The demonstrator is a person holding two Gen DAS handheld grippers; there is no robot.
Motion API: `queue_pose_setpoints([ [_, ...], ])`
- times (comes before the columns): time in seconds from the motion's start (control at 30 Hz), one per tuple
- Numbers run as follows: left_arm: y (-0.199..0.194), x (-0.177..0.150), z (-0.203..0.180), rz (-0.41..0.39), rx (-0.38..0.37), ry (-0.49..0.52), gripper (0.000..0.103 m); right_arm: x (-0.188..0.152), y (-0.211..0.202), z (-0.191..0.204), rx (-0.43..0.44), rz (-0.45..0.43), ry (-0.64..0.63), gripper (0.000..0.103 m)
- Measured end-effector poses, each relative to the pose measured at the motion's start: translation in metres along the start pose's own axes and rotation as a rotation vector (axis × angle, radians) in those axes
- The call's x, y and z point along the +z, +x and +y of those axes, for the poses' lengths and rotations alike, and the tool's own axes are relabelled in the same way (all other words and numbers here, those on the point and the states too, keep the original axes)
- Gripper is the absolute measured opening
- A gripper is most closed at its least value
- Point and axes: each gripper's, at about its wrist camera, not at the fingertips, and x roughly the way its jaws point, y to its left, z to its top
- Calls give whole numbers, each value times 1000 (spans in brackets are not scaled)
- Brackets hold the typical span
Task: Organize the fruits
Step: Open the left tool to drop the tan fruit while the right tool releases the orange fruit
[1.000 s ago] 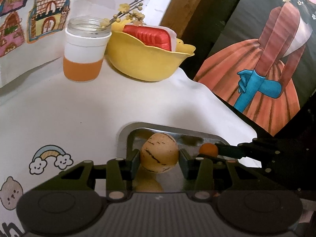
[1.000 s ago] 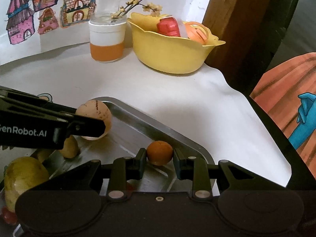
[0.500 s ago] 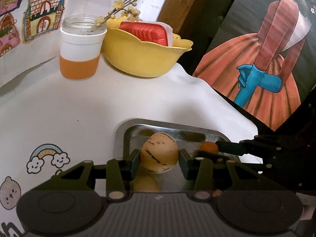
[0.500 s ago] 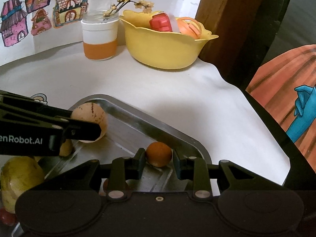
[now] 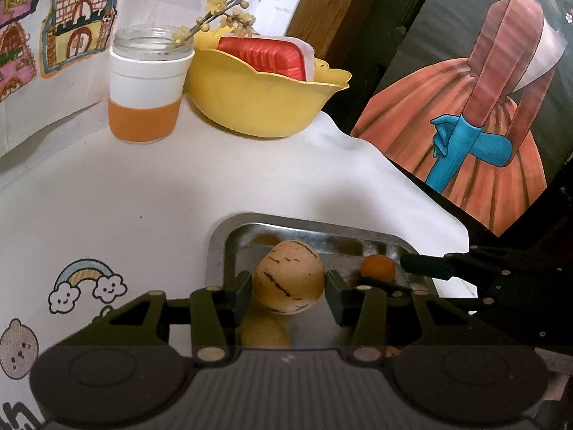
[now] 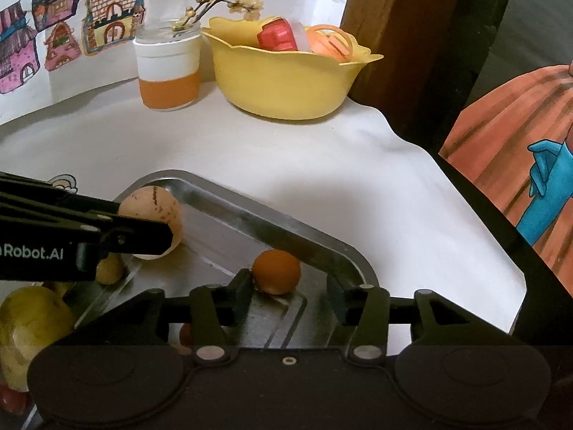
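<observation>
Left gripper [image 5: 288, 292] clamps striped pepino melon [image 5: 288, 276] at midline; smooth, bruisable. Right gripper [image 6: 288, 295] spread wide, small orange fruit [image 6: 276, 271] unheld.

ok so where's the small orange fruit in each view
Left wrist view: the small orange fruit sits right of centre in the metal tray, beyond the left claw, which grips the tan striped fruit.
Right wrist view: it is at lower centre, between the fingers of the open right claw.
Shared landmark: the yellow bowl.
</observation>
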Motion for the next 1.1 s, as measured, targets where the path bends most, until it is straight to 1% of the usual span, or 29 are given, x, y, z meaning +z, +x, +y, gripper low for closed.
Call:
queue_pose_setpoints([
  [0.13, 1, 0, 0, 5, 4, -2, 51, -1, -3, -1, -7, -14, 11, 61],
  [0.2, 1, -1, 0, 10, 8, -5, 54, -2, -6, -1, -9, -17, 17, 65],
  [0.27, 1, -1, 0, 12, 13, -7, 59, -3, -7, -2, -7, -21, 26, 71],
  [0.37, -1, -2, 0, 6, 19, -4, 62, -5, -9, -2, -10, -31, 42, 76],
  [0.5, -5, -1, -1, -9, 16, -5, 68, -7, -12, -3, -19, -40, 57, 81],
  [0.57, -8, 0, -3, -22, 20, -2, 74, -8, -15, -4, -21, -49, 70, 83],
  [0.67, -14, 1, -5, -46, 29, 5, 78, -9, -20, -5, -26, -66, 82, 85],
  [0.8, -20, 2, -4, -62, 35, -4, 82, -11, -26, -7, -35, -85, 108, 88],
  [0.97, -27, 1, -1, -85, 54, -3, 86, -15, -31, -10, -52, -95, 146, 95],
  [1.1, -33, 0, 2, -110, 77, 5, 91, -17, -36, -9, -72, -104, 162, 97],
])
